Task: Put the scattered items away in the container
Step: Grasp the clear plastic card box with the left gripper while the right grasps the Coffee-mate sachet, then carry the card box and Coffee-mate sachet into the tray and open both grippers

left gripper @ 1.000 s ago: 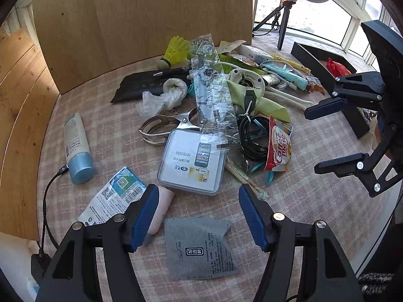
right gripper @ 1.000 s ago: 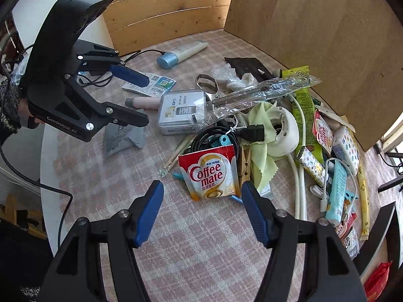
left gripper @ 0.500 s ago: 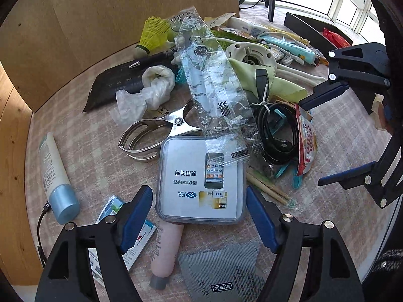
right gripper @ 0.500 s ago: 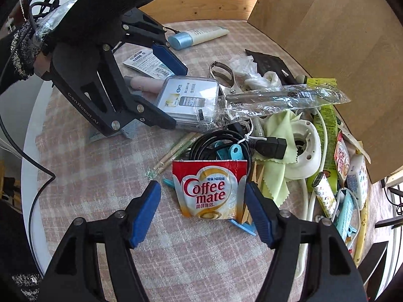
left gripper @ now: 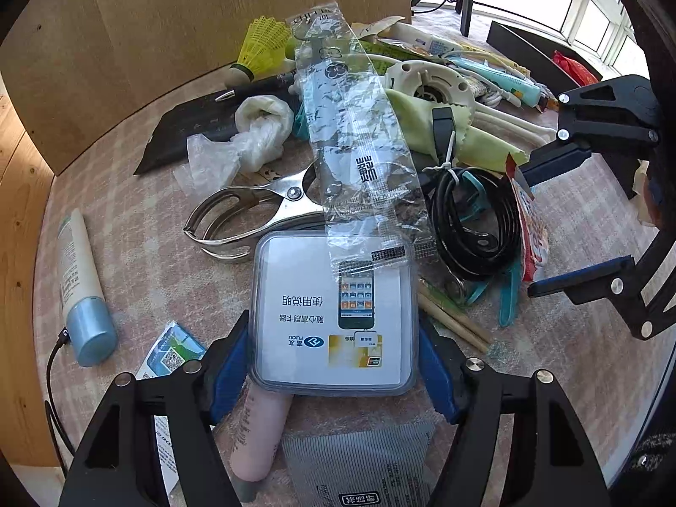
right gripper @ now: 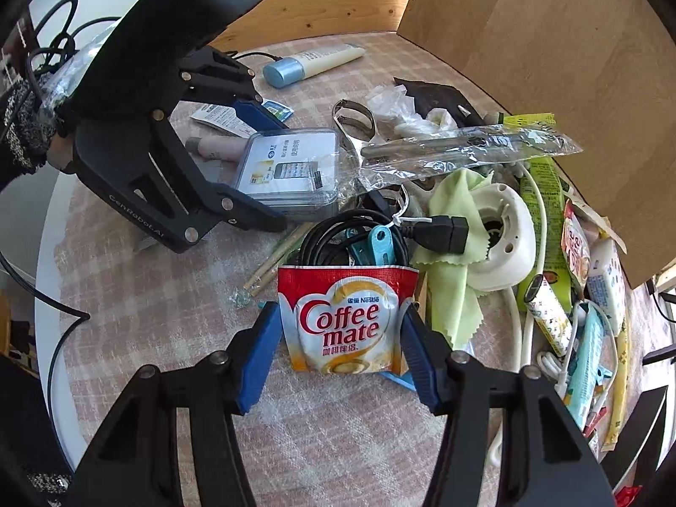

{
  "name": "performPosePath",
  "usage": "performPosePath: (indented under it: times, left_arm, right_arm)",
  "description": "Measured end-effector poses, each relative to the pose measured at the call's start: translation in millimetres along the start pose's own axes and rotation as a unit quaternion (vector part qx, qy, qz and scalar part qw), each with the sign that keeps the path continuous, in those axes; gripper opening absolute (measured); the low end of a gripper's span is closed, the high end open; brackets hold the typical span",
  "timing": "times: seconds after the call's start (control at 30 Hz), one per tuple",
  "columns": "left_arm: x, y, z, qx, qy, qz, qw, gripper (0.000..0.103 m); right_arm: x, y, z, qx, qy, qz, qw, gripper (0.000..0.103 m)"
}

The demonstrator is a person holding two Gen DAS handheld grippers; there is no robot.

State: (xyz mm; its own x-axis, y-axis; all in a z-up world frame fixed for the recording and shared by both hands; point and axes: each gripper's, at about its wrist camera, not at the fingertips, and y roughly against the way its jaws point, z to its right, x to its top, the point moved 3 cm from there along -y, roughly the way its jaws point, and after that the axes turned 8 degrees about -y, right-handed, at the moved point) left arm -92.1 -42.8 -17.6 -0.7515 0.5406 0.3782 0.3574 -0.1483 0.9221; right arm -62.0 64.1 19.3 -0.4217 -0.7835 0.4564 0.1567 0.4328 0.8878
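Note:
A clear plastic box (left gripper: 329, 308) with a printed card inside lies flat on the checked tablecloth (left gripper: 139, 262). My left gripper (left gripper: 333, 350) straddles it and its jaws are closing, with one blue pad close to each side. In the right wrist view a red and white Coffee mate sachet (right gripper: 342, 325) lies between the blue pads of my right gripper (right gripper: 342, 338). These jaws are closing too, and the right pad is at the sachet's edge. A black tray (left gripper: 519, 55) with something red in it stands at the far right.
Around the box lie a blue-capped tube (left gripper: 80, 287), a metal clip (left gripper: 245, 215), a clear wrapper (left gripper: 359, 135), a coiled black cable (left gripper: 477, 228), a pink tube (left gripper: 257, 435) and a grey pouch (left gripper: 363, 464). A wooden board (left gripper: 169, 42) stands behind the pile.
Both grippers have sunk toward the table. The left one has moved forward from the grey pouch to straddle the clear box. The right one has closed in around the sachet, and its jaws have narrowed.

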Motion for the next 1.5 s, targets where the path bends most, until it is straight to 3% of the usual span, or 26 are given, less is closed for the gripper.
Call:
performPosePath:
  times: [0.3, 0.53, 0.77, 0.97, 1.33, 1.5]
  left_arm:
    - [-14, 21, -9, 0.002, 0.058, 0.025, 0.998, 0.067]
    - [-29, 50, -13, 0.017, 0.079, 0.049, 0.9955, 0.067]
    - [-21, 71, -8, 0.015, 0.101, 0.072, 0.9922, 0.067]
    - [28, 97, 37, -0.006, 0.068, 0.121, 0.9904, 0.067]
    - [168, 99, 178, -0.08, -0.025, 0.197, 0.9768, 0.067]
    - [213, 82, 238, -0.111, -0.053, 0.198, 0.9725, 0.067]
  right_arm:
    - [-9, 35, 10, 0.019, -0.05, 0.033, 0.998, 0.053]
    - [-10, 59, 16, 0.016, -0.083, 0.065, 0.994, 0.053]
    - [-23, 89, 38, -0.009, -0.13, 0.093, 0.987, 0.053]
    - [-56, 125, 84, -0.053, -0.202, 0.116, 0.971, 0.053]
    - [-131, 201, 233, -0.138, -0.339, 0.12, 0.923, 0.053]
    - [-142, 210, 281, -0.159, -0.346, 0.106, 0.919, 0.053]
